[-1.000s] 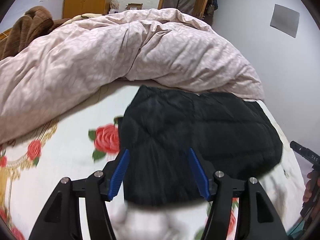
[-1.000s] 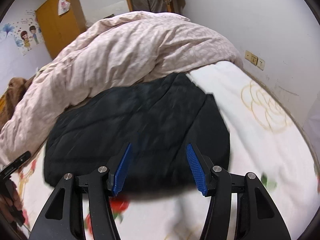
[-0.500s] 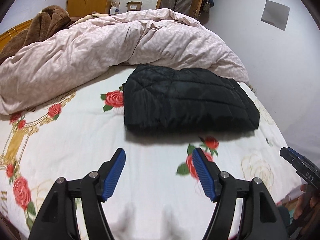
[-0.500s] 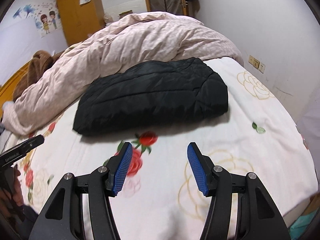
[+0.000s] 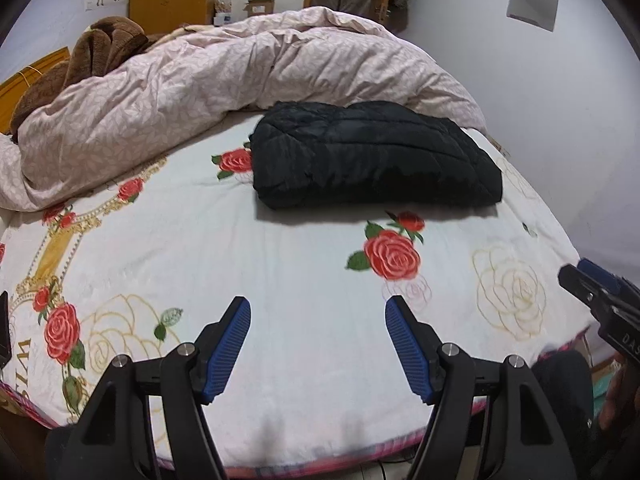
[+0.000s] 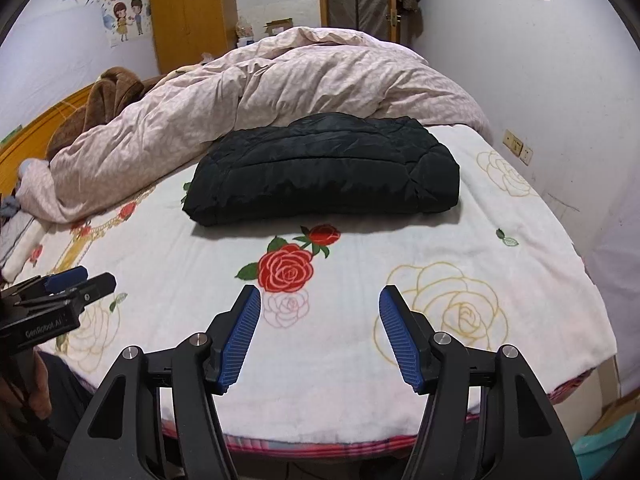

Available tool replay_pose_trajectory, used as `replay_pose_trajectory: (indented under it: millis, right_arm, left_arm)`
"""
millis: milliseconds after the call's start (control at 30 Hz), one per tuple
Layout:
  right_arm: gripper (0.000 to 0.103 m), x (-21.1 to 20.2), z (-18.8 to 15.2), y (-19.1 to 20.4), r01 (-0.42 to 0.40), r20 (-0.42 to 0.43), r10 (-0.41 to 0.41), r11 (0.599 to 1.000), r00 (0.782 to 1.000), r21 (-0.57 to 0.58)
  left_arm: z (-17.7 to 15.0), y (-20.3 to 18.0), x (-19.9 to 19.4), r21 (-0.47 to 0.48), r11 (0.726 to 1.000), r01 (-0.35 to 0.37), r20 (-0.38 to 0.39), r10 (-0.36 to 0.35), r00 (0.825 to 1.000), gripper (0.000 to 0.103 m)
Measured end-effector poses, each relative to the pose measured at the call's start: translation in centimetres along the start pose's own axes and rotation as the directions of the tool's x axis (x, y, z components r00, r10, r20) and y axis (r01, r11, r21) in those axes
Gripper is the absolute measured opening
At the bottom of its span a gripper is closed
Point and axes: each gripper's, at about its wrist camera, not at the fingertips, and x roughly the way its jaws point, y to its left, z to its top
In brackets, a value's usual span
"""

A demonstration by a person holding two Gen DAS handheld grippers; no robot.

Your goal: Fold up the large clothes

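A black quilted jacket [image 5: 372, 156] lies folded into a thick rectangle on the rose-patterned bed sheet [image 5: 280, 264], against the duvet. It also shows in the right wrist view [image 6: 328, 168]. My left gripper [image 5: 318, 308] is open and empty, held over the near edge of the bed, well short of the jacket. My right gripper [image 6: 320, 296] is open and empty, likewise near the bed's front edge. Each gripper shows at the side of the other's view, the right one [image 5: 600, 300] and the left one [image 6: 60, 292].
A bunched pink duvet [image 5: 224, 76] fills the far half of the bed, with a brown blanket [image 5: 92, 48] at its left. A white wall [image 6: 560, 80] runs along the right side with sockets [image 6: 518, 147]. A yellow wardrobe [image 6: 188, 12] stands behind.
Both grippers have pulled back from the jacket toward the bed's front edge, open and empty throughout. The jacket now lies folded and farther away.
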Motion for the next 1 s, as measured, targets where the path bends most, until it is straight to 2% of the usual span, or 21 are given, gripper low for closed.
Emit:
replay_pose_trajectory:
  millis: [133,300,1000]
  right_arm:
    - [0.062,-0.1,-0.5,0.2,-0.005,-0.012,0.005,1.0,1.0,0.007]
    - [0.062,-0.3,-0.7,0.2,-0.003,-0.013,0.003,1.0,1.0,0.002]
    - [0.062,0.0,-0.8,-0.7,0.013,-0.031,-0.013,1.0,0.999,0.011]
  left_arm:
    - [-0.4,-0.1,0.1,-0.014,1.0,-0.003,-0.027,0.003,1.0,0.072]
    - [-0.3,-0.7,-0.6,0.002,1.0,-0.012,-0.006,0.012,1.0,0.072]
    - [-0.2,-1.2,-0.2,0.004,1.0,-0.02,-0.014,0.02,1.0,0.072]
